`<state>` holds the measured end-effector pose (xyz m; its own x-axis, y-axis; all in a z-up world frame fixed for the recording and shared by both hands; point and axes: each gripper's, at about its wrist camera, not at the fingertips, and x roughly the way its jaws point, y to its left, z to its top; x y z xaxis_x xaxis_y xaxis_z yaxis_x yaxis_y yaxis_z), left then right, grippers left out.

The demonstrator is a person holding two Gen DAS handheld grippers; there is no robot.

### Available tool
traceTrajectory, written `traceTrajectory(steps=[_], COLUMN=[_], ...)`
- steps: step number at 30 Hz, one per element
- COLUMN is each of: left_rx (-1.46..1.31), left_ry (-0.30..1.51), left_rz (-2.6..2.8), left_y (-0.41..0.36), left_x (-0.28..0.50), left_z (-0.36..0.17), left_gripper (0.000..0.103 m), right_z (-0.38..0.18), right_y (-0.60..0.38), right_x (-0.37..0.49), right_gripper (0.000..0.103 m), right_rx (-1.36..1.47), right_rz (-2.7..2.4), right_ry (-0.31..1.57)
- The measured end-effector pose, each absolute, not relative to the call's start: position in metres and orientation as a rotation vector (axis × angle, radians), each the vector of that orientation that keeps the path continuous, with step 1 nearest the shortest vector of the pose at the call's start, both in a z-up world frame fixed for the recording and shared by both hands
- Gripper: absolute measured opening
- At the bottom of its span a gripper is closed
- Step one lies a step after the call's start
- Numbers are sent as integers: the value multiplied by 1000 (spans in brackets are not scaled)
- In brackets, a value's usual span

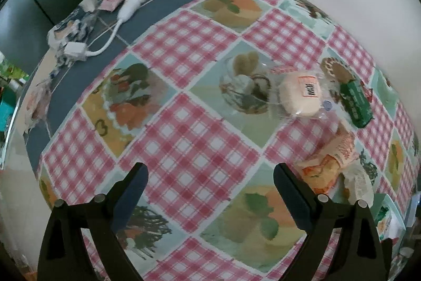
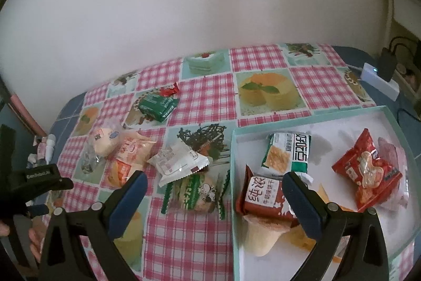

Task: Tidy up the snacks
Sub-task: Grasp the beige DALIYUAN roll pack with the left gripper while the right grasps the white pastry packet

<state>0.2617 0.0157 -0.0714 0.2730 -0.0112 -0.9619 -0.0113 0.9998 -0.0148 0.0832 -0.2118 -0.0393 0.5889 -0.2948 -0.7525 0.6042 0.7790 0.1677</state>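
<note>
Left wrist view: left claw [image 1: 210, 183] is hanging with fingers apart, gripping nothing, over the checkered surface [image 1: 184, 138]. A cream bun in clear wrap [image 1: 300, 94] and a green packet [image 1: 355, 104] are lying at right of frame.

Right wrist view: right claw [image 2: 214, 191] is spread wide, empty, straddling the edge of the tray [image 2: 232, 202] at lower right, which is holding a red snack bag [image 2: 368, 170] and a brown packet [image 2: 263, 199]. A green-striped snack [image 2: 194, 194] is sitting just left of the tray.
</note>
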Motion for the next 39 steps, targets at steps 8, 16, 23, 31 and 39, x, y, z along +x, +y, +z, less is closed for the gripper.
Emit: traceTrajectory(steps=[8,16,23,31,39], left_rx=[-9,65,141,163,198], left_ry=[1284,1263,1262,1285,1278], left_rz=[-55,-190,-285,-322,-326], left_y=[-8,-42,-75,-93,-99], left_x=[269,270,263,264,266], left_z=[-75,-77,-86,-100,-109], left_gripper=[96,96,96,96,95], right_z=[-40,-49,-58,-60,-67], right_y=[-226,-235,-235,-237,-227], right_x=[94,112,128,135,146], right_gripper=[103,103,103,103,103], right_rx=[440,427,327,249,193], right_rz=[-578,-579,-591,-571,-527], right_ry=[798,843,895,916,933])
